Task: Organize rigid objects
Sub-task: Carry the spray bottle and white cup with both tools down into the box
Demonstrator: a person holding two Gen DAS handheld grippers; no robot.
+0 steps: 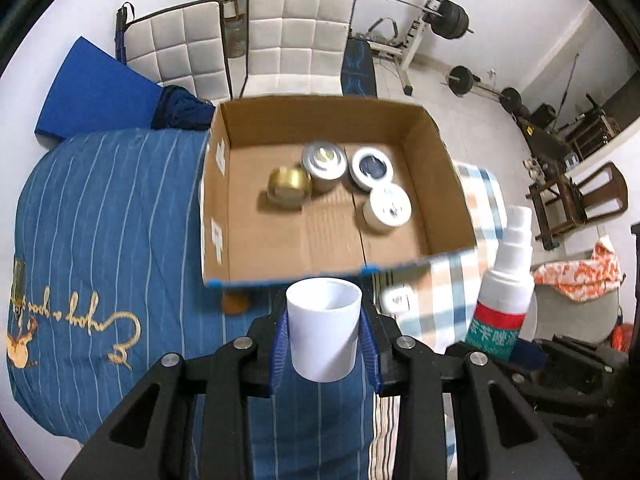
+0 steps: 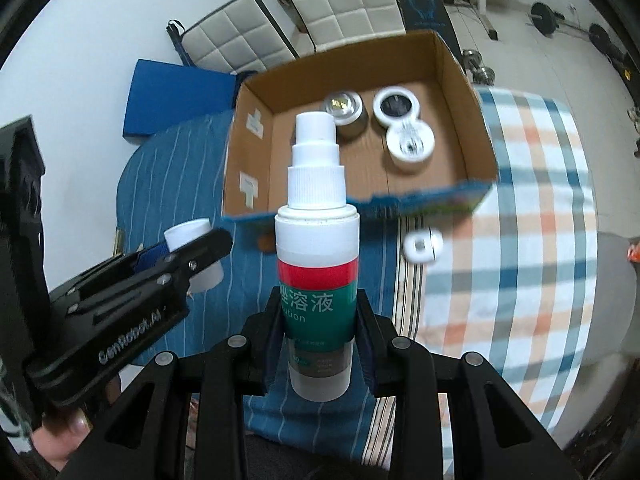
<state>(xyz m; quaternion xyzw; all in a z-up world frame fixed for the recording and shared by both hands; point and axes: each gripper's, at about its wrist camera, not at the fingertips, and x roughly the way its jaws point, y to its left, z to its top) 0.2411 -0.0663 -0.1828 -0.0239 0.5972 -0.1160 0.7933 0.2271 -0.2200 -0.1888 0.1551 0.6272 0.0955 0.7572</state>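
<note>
My left gripper (image 1: 325, 330) is shut on a white cup (image 1: 323, 328), held upright above the bed just short of the cardboard box (image 1: 444, 184). My right gripper (image 2: 318, 332) is shut on a white spray bottle (image 2: 317, 256) with a red and green label, held upright in front of the box (image 2: 472, 120). The bottle also shows at the right of the left wrist view (image 1: 505, 292), and the left gripper with the cup shows at the left of the right wrist view (image 2: 192, 240). Inside the box sit a gold tin (image 1: 289, 186), a silver tin (image 1: 323, 162) and two white jars (image 1: 372, 168) (image 1: 389, 207).
The box rests on a bed with a blue striped cover (image 1: 100, 220) and a checked blanket (image 2: 520, 240). A small white jar (image 2: 422, 245) and a brown object (image 1: 235, 303) lie on the bed before the box. White chairs (image 1: 298, 36) and gym weights (image 1: 452, 20) stand behind.
</note>
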